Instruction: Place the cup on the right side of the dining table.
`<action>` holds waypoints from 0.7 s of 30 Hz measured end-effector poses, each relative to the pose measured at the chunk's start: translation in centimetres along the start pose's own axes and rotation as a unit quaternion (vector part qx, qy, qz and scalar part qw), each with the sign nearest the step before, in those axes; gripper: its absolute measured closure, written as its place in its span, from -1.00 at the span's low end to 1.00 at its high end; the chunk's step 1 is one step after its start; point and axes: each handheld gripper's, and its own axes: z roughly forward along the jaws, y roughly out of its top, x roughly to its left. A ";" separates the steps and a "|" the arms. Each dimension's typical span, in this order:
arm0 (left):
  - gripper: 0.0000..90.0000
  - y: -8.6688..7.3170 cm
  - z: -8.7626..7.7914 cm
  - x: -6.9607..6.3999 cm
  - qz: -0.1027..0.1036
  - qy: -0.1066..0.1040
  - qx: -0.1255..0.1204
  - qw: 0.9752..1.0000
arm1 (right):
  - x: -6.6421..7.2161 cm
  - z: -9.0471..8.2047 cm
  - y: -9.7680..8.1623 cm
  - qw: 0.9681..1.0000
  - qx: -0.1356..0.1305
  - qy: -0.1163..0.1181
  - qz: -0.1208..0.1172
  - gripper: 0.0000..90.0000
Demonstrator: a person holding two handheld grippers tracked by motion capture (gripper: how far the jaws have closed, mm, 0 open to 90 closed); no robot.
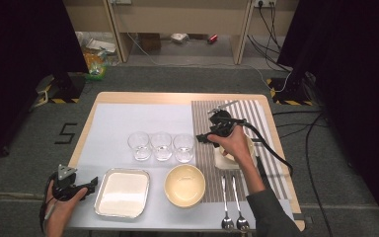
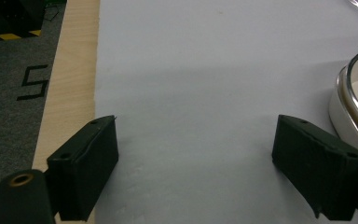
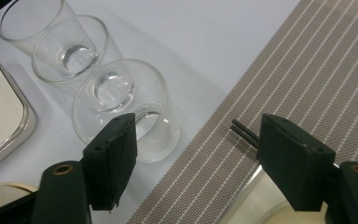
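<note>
The right gripper hangs with its jaws apart and nothing between them, just beside the nearest of three clear drinking glasses, which stands at the edge of the grey striped placemat. I judge the step to be the approach to this glass; next the jaws should come around its wall and close gently, because glass slips. Near the person, the left gripper rests released over the pale blue table sheet, beside the white rectangular metal-rimmed tray. The right gripper view shows two thin dark sticks, perhaps chopsticks, on the mat; in the high view the hand covers them.
</note>
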 end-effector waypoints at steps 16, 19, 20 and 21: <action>-0.70 0.0 0.0 0.0 0.000 0.000 -0.001 1.000 | 1.5 2.4 0.9 0.999 0.022 -0.003 -0.025 -0.23; -0.70 0.0 0.0 0.0 0.000 0.000 -0.001 1.000 | 1.7 2.9 1.1 0.999 0.027 -0.005 -0.024 -0.20; -0.70 0.0 0.0 0.0 0.000 0.000 -0.001 1.000 | 1.8 3.1 1.2 0.999 0.030 -0.004 -0.024 -0.20; -0.70 0.0 0.0 0.0 -0.001 0.000 -0.001 1.000 | 1.9 3.2 1.2 0.999 0.032 -0.006 -0.025 -0.19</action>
